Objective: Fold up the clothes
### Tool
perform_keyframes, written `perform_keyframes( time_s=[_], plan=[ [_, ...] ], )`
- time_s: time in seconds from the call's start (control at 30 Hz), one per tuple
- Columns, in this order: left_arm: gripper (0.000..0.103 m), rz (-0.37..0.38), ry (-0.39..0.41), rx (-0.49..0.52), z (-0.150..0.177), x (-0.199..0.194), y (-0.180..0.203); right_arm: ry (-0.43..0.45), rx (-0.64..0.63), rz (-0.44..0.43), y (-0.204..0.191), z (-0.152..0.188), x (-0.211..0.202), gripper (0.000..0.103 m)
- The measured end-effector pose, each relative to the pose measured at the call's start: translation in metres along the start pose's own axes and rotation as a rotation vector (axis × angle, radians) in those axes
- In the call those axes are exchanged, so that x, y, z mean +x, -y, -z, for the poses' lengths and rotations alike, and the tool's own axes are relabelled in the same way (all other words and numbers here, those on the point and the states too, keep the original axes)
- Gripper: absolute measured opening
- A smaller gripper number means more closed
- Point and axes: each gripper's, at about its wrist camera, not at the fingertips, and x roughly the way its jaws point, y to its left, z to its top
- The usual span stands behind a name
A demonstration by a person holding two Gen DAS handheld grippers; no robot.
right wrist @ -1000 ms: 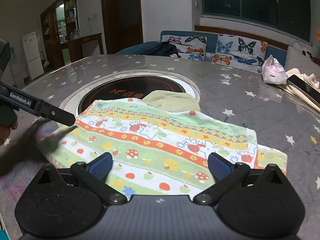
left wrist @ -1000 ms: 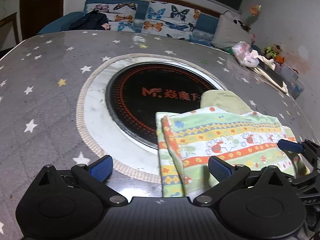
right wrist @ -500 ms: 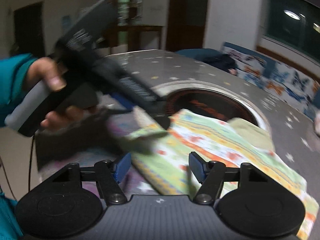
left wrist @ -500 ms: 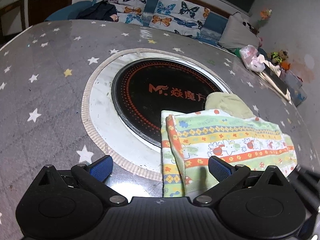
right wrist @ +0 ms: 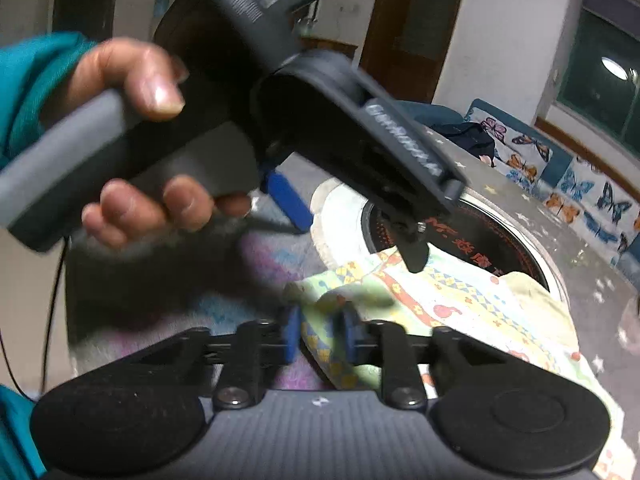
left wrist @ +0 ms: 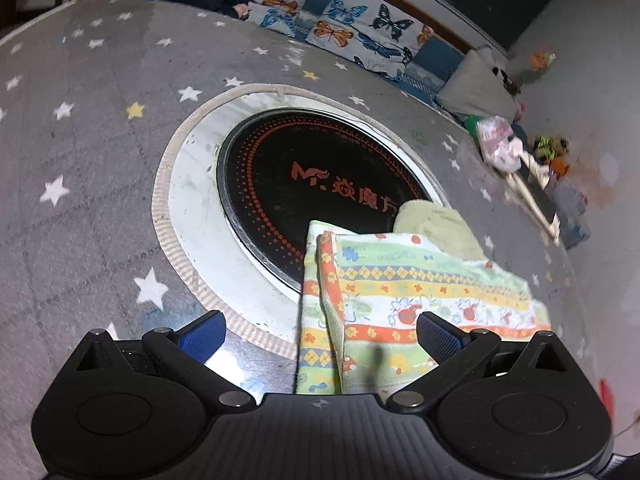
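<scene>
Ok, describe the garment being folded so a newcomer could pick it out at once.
On the grey star-print table, find the round black cooktop. The patterned cloth overlaps its near edge. Bright orange, yellow and green cartoon bands distinguish it from the plain pale-green piece tucked behind.

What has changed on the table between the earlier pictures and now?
The right gripper swung across to the garment's corner near the left gripper, and its jaws are closing on a bunched fold there. The left gripper stayed wide open over the same edge, rolling slightly. The garment still lies folded, partly over the round cooktop.
</scene>
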Motion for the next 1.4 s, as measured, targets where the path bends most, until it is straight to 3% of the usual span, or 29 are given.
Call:
perform_keyframes(
  time_s=[0.3, 0.43, 0.5, 0.63, 0.77, 0.93, 1.0, 1.17, 1.27, 1.33, 1.4],
  plan=[
    [0.103, 0.123, -0.02, -0.177, -0.005, 0.001, -0.003, 0.118, 0.191, -0.012, 0.035, -0.004, -0.034, 0.009],
    [0.1, 0.211, -0.086, -0.276, -0.005, 0.015, -0.004, 0.152, 0.248, -0.008, 0.045, -0.004, -0.042, 0.009],
    [0.096, 0.245, -0.105, -0.31, -0.004, 0.022, -0.003, 0.165, 0.262, -0.008, 0.048, -0.003, -0.044, 0.009],
    [0.067, 0.295, -0.125, -0.3, -0.003, 0.033, 0.005, 0.174, 0.27, -0.014, 0.05, 0.0, -0.048, 0.009],
    [0.037, 0.289, -0.144, -0.282, -0.002, 0.044, 0.01, 0.17, 0.271, -0.029, 0.051, 0.003, -0.045, 0.009],
    [0.023, 0.26, -0.144, -0.254, 0.0, 0.051, 0.009, 0.169, 0.298, -0.041, 0.054, 0.01, -0.048, 0.011],
    [0.022, 0.256, -0.137, -0.237, 0.001, 0.051, 0.01, 0.168, 0.321, -0.031, 0.06, 0.015, -0.052, 0.012],
    [0.022, 0.224, -0.117, -0.163, 0.002, 0.049, 0.019, 0.144, 0.412, 0.061, 0.087, 0.037, -0.069, 0.027],
    [0.025, 0.203, -0.107, -0.121, 0.002, 0.048, 0.024, 0.114, 0.481, 0.147, 0.11, 0.055, -0.08, 0.03],
    [0.025, 0.192, -0.103, -0.101, 0.003, 0.046, 0.025, 0.085, 0.517, 0.218, 0.128, 0.069, -0.086, 0.04],
    [0.025, 0.18, -0.099, -0.08, 0.004, 0.044, 0.028, 0.06, 0.539, 0.285, 0.143, 0.082, -0.089, 0.043]
  ],
)
